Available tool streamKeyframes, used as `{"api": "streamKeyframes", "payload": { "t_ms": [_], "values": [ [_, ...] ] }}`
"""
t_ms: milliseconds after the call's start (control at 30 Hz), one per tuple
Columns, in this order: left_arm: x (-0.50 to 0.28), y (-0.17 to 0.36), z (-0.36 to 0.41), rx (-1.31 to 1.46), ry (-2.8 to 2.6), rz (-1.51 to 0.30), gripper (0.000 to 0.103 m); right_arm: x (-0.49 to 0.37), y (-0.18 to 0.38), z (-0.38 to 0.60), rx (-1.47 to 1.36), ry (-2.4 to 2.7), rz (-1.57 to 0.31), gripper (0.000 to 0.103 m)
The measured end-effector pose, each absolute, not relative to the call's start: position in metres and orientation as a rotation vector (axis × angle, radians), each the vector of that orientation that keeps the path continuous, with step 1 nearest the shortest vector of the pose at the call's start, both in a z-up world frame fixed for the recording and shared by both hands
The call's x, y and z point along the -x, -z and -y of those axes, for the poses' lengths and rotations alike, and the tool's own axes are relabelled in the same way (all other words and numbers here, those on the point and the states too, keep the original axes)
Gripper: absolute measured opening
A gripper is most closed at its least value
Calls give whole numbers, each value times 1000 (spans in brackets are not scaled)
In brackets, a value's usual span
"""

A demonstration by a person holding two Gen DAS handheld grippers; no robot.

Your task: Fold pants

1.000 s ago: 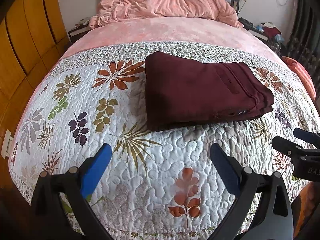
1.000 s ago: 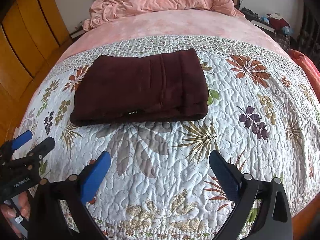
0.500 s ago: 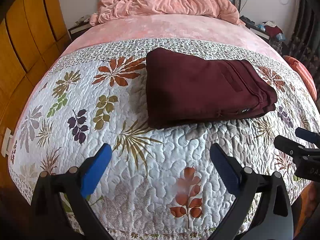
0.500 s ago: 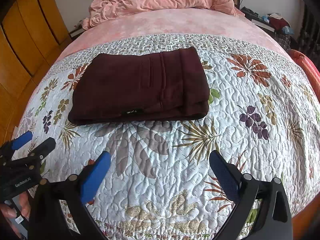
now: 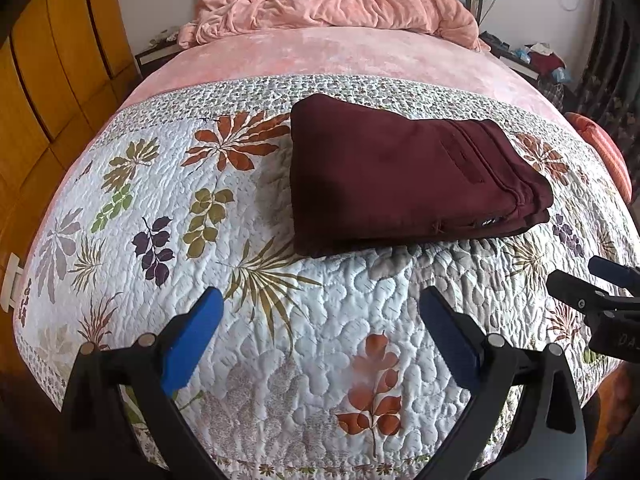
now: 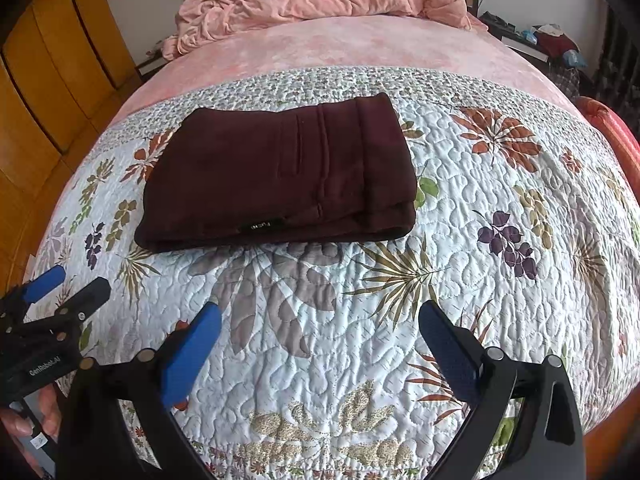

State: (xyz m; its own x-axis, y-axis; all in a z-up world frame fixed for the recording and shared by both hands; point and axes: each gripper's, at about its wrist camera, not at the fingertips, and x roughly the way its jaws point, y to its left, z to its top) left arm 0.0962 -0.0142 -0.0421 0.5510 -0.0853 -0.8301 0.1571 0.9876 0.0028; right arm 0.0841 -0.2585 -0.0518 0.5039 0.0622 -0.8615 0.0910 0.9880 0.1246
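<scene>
Dark maroon pants (image 5: 404,178) lie folded into a compact rectangle on the floral quilt (image 5: 280,320), with the waistband and a small label toward the near right edge. In the right wrist view the same pants (image 6: 276,176) sit left of centre. My left gripper (image 5: 318,308) hovers open above the quilt, well short of the pants, nothing between its blue pads. My right gripper (image 6: 318,320) is open too, above the quilt in front of the pants. Each gripper shows in the other's view: the right gripper (image 5: 600,284) at the right edge, the left gripper (image 6: 60,284) at the left, held by a hand (image 6: 36,420).
A crumpled pink blanket (image 5: 332,0) is heaped at the headboard over a pink sheet (image 5: 340,56). Wooden wardrobe doors (image 5: 52,60) stand along the left. A cluttered nightstand (image 5: 532,56) and an orange-red cushion (image 5: 604,152) lie to the right of the bed.
Both grippers have drifted slightly back and up from the pants, staying open. The folded pants have not moved on the quilt.
</scene>
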Motion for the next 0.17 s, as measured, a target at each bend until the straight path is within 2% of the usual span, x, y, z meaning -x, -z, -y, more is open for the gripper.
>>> {"api": "streamKeyframes", "payload": {
  "t_ms": [167],
  "values": [
    [-96,41,15,-82,143,-976,98,-82,53,260,-161,20,-1042,99]
  ]
}}
